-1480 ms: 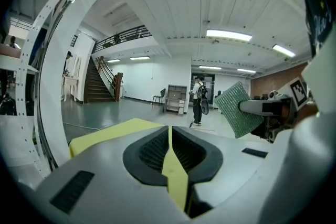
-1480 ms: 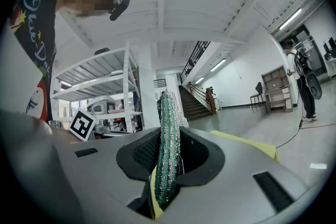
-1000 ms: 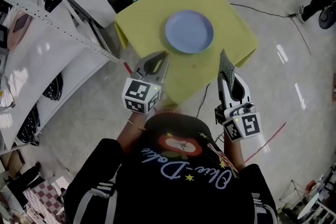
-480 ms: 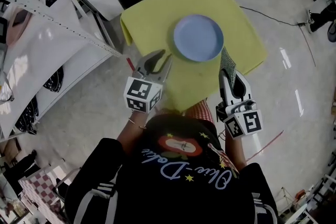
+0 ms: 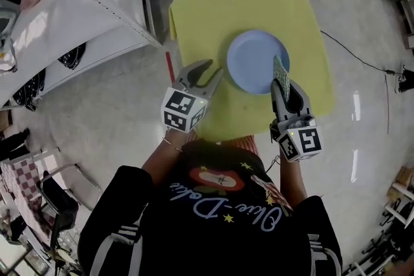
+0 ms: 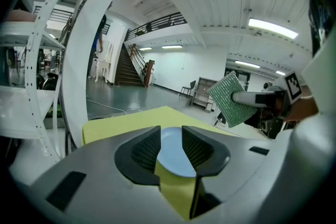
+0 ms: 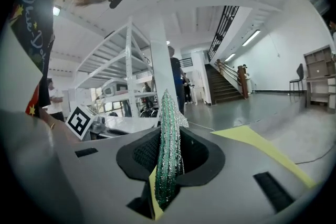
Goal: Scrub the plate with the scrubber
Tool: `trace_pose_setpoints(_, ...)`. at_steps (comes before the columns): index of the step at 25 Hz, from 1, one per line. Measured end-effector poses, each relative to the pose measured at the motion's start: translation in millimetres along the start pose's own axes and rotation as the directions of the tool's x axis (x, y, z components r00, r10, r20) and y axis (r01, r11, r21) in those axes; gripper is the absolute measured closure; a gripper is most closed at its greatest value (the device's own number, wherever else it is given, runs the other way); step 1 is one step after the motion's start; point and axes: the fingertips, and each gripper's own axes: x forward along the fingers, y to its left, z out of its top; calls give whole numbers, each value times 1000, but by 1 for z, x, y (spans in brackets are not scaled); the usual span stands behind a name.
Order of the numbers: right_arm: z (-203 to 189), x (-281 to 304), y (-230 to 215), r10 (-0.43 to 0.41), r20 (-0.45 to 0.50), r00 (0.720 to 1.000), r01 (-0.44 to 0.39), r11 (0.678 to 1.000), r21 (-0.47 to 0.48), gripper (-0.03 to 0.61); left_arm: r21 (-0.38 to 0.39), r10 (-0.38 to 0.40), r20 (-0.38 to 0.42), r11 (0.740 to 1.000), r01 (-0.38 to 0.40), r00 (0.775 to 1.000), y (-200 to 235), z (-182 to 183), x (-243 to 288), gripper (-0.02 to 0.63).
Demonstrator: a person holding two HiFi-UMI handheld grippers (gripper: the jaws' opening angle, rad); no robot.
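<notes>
Left tongs (image 5: 208,73): apart, just been opening, nothing between them, beside plate (image 5: 253,60).
Right tongs (image 5: 281,86): clamped on scrubber (image 5: 279,70) over plate's edge.

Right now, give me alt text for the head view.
From above: the right gripper holds a green scrubber at the right edge of a blue plate on a yellow cloth. The left gripper, jaws just opening and empty, points at the plate.

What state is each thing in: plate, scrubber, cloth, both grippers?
plate: flat on cloth, bare, untouched.
scrubber: on edge in right gripper, off the plate.
cloth: spread flat under plate.
left gripper: jaws just opened, empty, short of plate.
right gripper: shut on scrubber.
</notes>
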Motion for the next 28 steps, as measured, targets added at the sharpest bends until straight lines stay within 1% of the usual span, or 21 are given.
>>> trace_pose_setpoints(3,-13,27,-7,92,-77,993,-96,994,-44,515,-40,56,-18,998,-57,998,6,-12,9,489)
trace_pose_setpoints(6,-35,53,-14,191,-165,968,-206,975,-82,515,-73,104,-34,992,-106,994,8,-25,23,489)
trace_pose_setpoints(9,-57,76,-19,271,-251,929,-308,944,-122,515,-90,132,-66,986,-137,989,5,-38,34,486)
trace_pose_setpoints(13,-85,103,-24,342,-369,864,-425,888,-174,515,-95,174,-128,978,-187,976,7,-62,51,483)
trace_pose_setpoints(16,-106,121,-26,368,-447,815,-502,834,-230,515,-141,195,-174,965,-221,965,10,-83,62,483)
trace_pose_setpoints(19,-130,135,-28,370,-521,769,-567,771,-290,515,-190,208,-227,949,-252,951,10,-104,69,468)
trace_pose_setpoints(21,-149,142,-31,359,-574,736,-611,717,-336,515,-203,214,-259,941,-269,942,9,-114,72,463)
trace_pose_setpoints(23,-165,148,-35,338,-627,702,-655,652,-382,515,-220,205,-286,936,-273,936,6,-123,78,463)
trace_pose_setpoints(25,-177,154,-41,307,-668,678,-685,593,-423,515,-231,194,-316,934,-274,929,1,-133,85,463)
trace_pose_setpoints(26,-181,156,-44,289,-684,670,-694,570,-440,515,-228,192,-335,933,-277,922,-1,-138,87,463)
trace_pose_setpoints(28,-187,161,-50,262,-707,657,-707,540,-457,515,-219,202,-368,930,-296,908,-2,-146,90,463)
